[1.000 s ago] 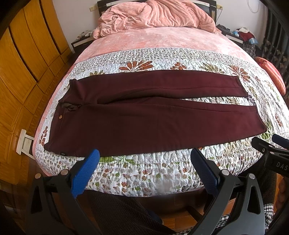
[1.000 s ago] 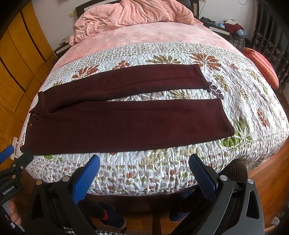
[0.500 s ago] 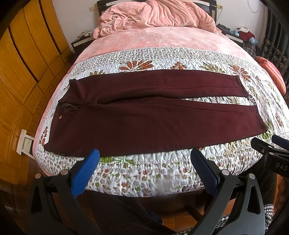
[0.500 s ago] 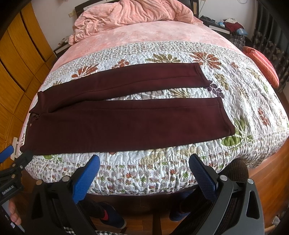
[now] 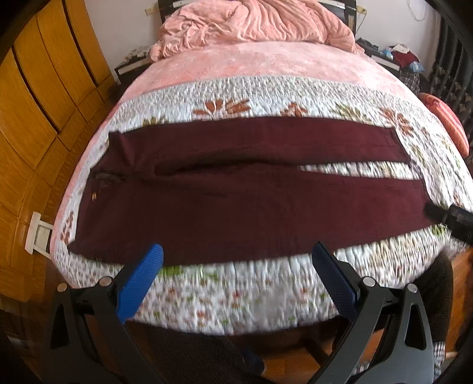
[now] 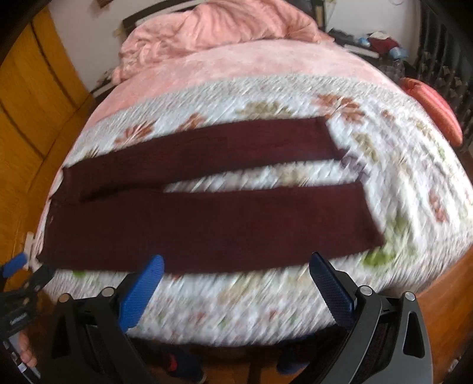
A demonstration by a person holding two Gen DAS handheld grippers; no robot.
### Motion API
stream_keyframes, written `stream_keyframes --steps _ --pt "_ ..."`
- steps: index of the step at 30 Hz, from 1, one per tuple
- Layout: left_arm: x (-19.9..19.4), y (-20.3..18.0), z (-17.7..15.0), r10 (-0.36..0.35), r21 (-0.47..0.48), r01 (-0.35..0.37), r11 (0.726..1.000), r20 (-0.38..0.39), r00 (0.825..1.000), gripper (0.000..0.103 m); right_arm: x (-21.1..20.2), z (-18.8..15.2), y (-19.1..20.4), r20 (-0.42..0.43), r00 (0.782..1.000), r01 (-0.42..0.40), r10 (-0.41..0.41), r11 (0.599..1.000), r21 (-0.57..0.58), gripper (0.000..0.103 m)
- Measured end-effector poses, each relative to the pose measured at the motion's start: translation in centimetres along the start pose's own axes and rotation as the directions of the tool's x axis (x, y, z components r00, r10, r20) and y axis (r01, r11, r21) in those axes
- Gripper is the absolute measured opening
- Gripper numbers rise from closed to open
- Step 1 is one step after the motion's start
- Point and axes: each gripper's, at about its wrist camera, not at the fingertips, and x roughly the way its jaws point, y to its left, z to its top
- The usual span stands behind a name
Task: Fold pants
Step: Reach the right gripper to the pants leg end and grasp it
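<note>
Dark maroon pants point(image 5: 236, 206) point(image 6: 207, 224) lie flat across the floral quilt, waistband to the left, both legs stretched to the right with a narrow gap between them. My left gripper point(image 5: 236, 260) hovers open over the near edge of the front leg, blue pads wide apart, nothing between them. In the right wrist view my right gripper point(image 6: 236, 265) is also open, just before the same near edge. The right gripper's black tip point(image 5: 449, 218) shows at the front leg's cuff in the left wrist view. Both views are motion-blurred.
The quilt point(image 5: 236, 295) covers the foot of a bed with a pink sheet and a crumpled pink blanket point(image 5: 254, 23) at the head. Orange wooden cabinets point(image 5: 35, 118) stand to the left. An orange cushion point(image 6: 434, 112) lies at the right edge. A person's feet point(image 6: 183, 363) show below.
Both grippers have moved forward and closer to the bed, so the pants fill more of each view. The right gripper's tip now reaches the front leg's cuff. The pants have not moved.
</note>
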Motion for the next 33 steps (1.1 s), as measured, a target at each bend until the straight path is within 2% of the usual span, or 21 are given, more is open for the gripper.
stream_keyframes --steps 3,5,9,12,16,19,22,25,27,30,31,33 --pt "1.3 -0.1 3.7 0.008 -0.013 -0.007 1.0 0.049 0.999 0.1 2.0 5.0 -3.6 0.037 0.997 0.061 -0.062 0.998 0.019 0.099" --pt "2.4 -0.3 5.7 -0.003 -0.022 0.004 1.0 0.072 0.997 0.1 3.9 8.4 -6.2 0.03 0.996 0.082 -0.084 0.996 0.039 0.099" --pt "6.1 -1.2 10.0 -0.054 -0.038 0.056 0.998 0.063 0.997 0.1 10.1 14.7 -12.3 -0.054 0.996 0.07 -0.064 0.991 0.118 0.099" --pt "9.7 -2.5 13.0 -0.089 -0.038 0.091 0.995 0.037 0.995 0.1 14.7 17.5 -14.9 -0.127 0.99 0.08 -0.064 0.989 0.124 0.099" --pt "13.8 -4.2 15.9 -0.111 -0.019 0.111 0.994 0.004 0.994 0.1 20.2 19.6 -16.6 -0.193 0.978 0.1 -0.083 0.992 0.08 0.099" --pt "16.6 -5.6 17.6 -0.138 -0.018 0.137 0.99 -0.022 0.99 0.1 23.7 20.5 -17.1 -0.229 0.973 0.047 -0.026 0.995 0.084 0.099" --pt "18.8 -6.7 18.6 -0.139 0.005 0.139 0.99 -0.041 0.989 0.1 25.6 20.9 -17.1 -0.23 0.973 0.004 0.013 0.997 0.077 0.099" --pt "20.2 -7.7 19.3 -0.146 0.042 0.148 0.988 -0.048 0.988 0.1 27.3 20.9 -17.8 -0.261 0.964 -0.017 0.041 0.995 0.094 0.1" --pt "20.8 -8.0 19.5 -0.148 0.068 0.15 0.986 -0.045 0.988 0.1 27.2 20.6 -17.5 -0.255 0.967 -0.007 0.026 0.997 0.077 0.1" --pt "21.7 -8.4 19.8 -0.155 0.106 0.16 0.981 -0.05 0.987 0.1 27.2 20.2 -16.5 -0.253 0.967 0.022 -0.024 1.0 -0.01 0.1" --pt "21.9 -8.4 19.8 -0.154 0.114 0.159 0.981 -0.055 0.987 0.1 27.0 20.1 -16.4 -0.245 0.969 0.019 -0.02 1.0 -0.007 0.099" --pt "22.2 -8.3 20.0 -0.142 0.13 0.148 0.98 -0.056 0.988 0.1 26.3 19.9 -16.5 -0.221 0.975 0.006 -0.006 1.0 -0.001 0.08"
